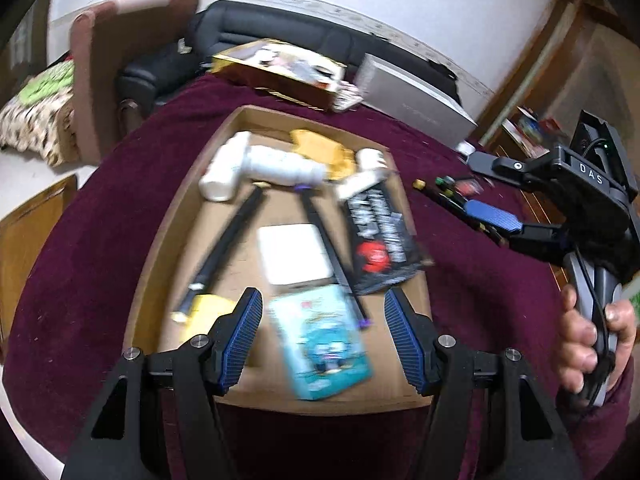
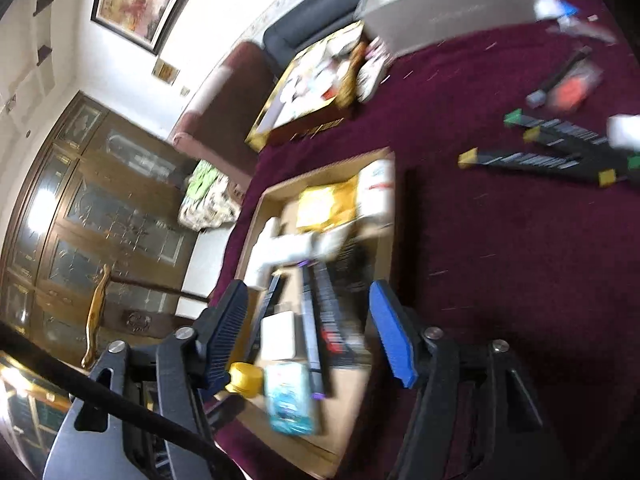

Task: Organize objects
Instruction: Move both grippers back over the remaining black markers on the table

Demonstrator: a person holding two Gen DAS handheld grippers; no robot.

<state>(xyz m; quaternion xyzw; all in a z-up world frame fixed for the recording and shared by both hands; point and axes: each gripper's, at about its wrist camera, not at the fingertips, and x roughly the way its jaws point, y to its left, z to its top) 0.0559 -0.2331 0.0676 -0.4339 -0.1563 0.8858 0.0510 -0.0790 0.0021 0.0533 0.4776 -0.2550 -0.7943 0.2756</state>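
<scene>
Above the cardboard tray (image 1: 176, 216) on the maroon counter (image 1: 460, 280), both the left hand-held gripper (image 1: 322, 336) and the right hand-held gripper (image 2: 308, 332) hang open and empty, so the right one would best swing toward the loose black sticks (image 2: 536, 160) near the counter's far right edge and close squarely across one.

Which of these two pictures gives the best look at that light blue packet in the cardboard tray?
The left wrist view. There the light blue packet lies face-up between the left tool's open fingers, its cartoon print visible though blurred. The right wrist view shows the packet smaller, slanted and more smeared.
</scene>
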